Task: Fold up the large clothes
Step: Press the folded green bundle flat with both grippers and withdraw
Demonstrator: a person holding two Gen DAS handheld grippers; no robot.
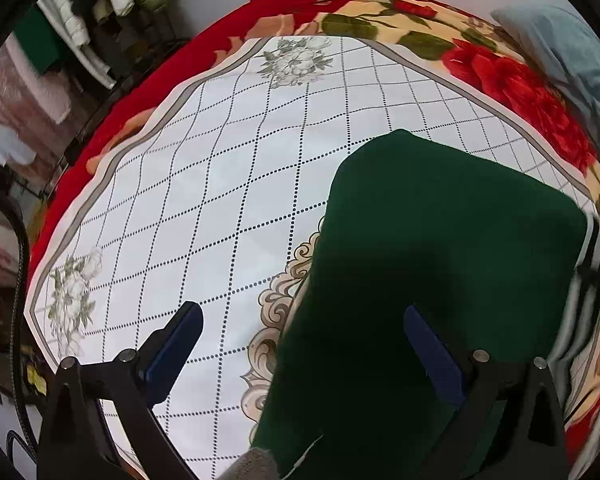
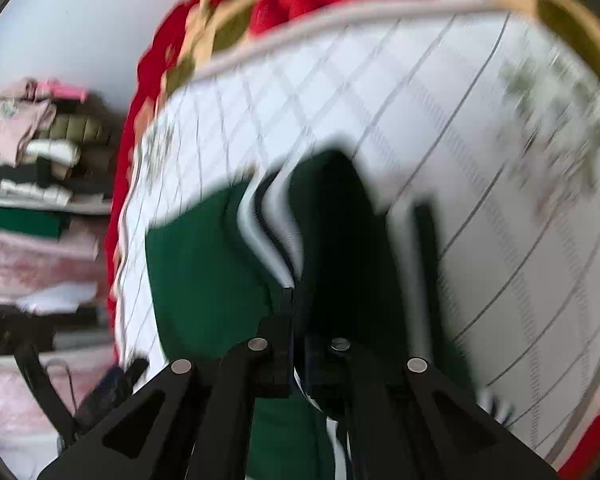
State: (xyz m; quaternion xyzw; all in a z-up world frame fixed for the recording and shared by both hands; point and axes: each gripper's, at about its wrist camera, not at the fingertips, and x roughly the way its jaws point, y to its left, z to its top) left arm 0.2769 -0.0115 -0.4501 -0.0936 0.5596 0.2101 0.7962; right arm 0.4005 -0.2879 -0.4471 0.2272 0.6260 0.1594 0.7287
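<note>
A bed (image 1: 112, 120) carries a red floral blanket (image 1: 512, 84). Spread flat on the blanket lies a white diamond-checked sheet (image 1: 228, 184). On the sheet lies a dark green garment (image 1: 440, 232) with white stripes along one edge.

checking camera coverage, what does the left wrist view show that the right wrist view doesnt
Only the left wrist view shows the left gripper, open over the green garment, and a pale blue pillow.

Only the right wrist view shows the right gripper, shut on the garment's striped edge, which it lifts.

Both show the garment, the white diamond-patterned cloth, the red floral blanket and a clothes stack.
</note>
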